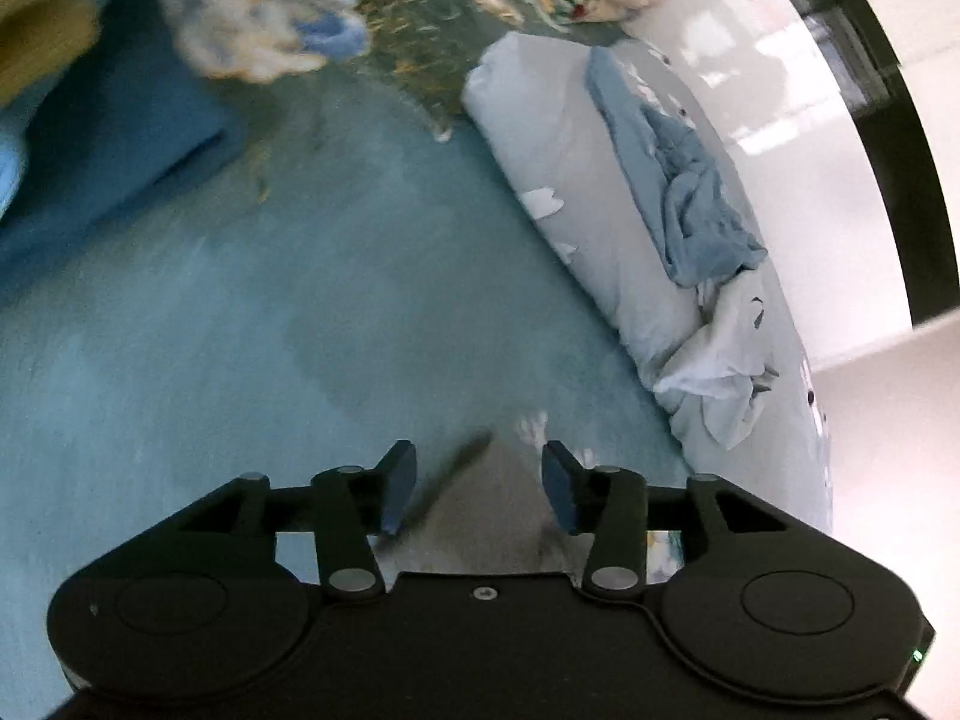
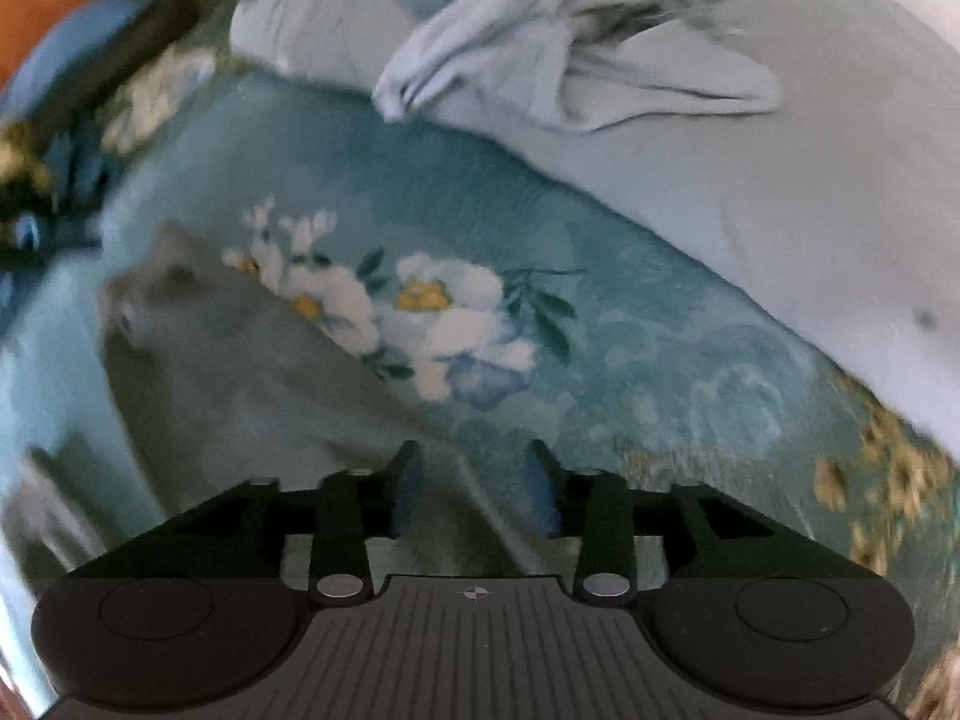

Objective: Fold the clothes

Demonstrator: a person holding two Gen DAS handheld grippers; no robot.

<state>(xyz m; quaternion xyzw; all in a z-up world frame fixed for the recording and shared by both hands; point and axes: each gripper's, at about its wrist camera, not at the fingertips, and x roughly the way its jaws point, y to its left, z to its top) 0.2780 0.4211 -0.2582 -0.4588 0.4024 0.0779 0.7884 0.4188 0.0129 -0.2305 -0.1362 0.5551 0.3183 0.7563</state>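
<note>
1. On the far left of the left wrist view, a dark blue folded cloth [image 1: 114,138] lies on the teal floral bedspread [image 1: 240,330]. It looks like a finished piece, though blur keeps me from saying more.
2. The left gripper [image 1: 478,489] hangs over the bedspread with its jaws parted and nothing pinched. A grey garment [image 1: 486,516] shows below and between them, and the pads stand clear of it, so I judge it released.
3. To the right, a pale grey rolled quilt [image 1: 576,192] runs along the bed edge with a crumpled blue cloth [image 1: 690,204] on top, not yet folded. Beyond it the glossy white floor [image 1: 798,120] marks where the bed ends.
4. In the right wrist view the grey garment [image 2: 240,372] lies flat at the left on the bedspread [image 2: 660,336], one corner toward the white flower print [image 2: 432,312].
5. The right gripper [image 2: 471,489] is likewise spread apart and grasps nothing; the garment's edge passes under it.
6. At upper right, a light blue crumpled garment [image 2: 570,60] rests on the quilt [image 2: 780,192].
7. My reading: one fold is laid and let go, and at least two pieces remain.
8. Open room lies mid-bedspread; the quilt crowds the right side.
</note>
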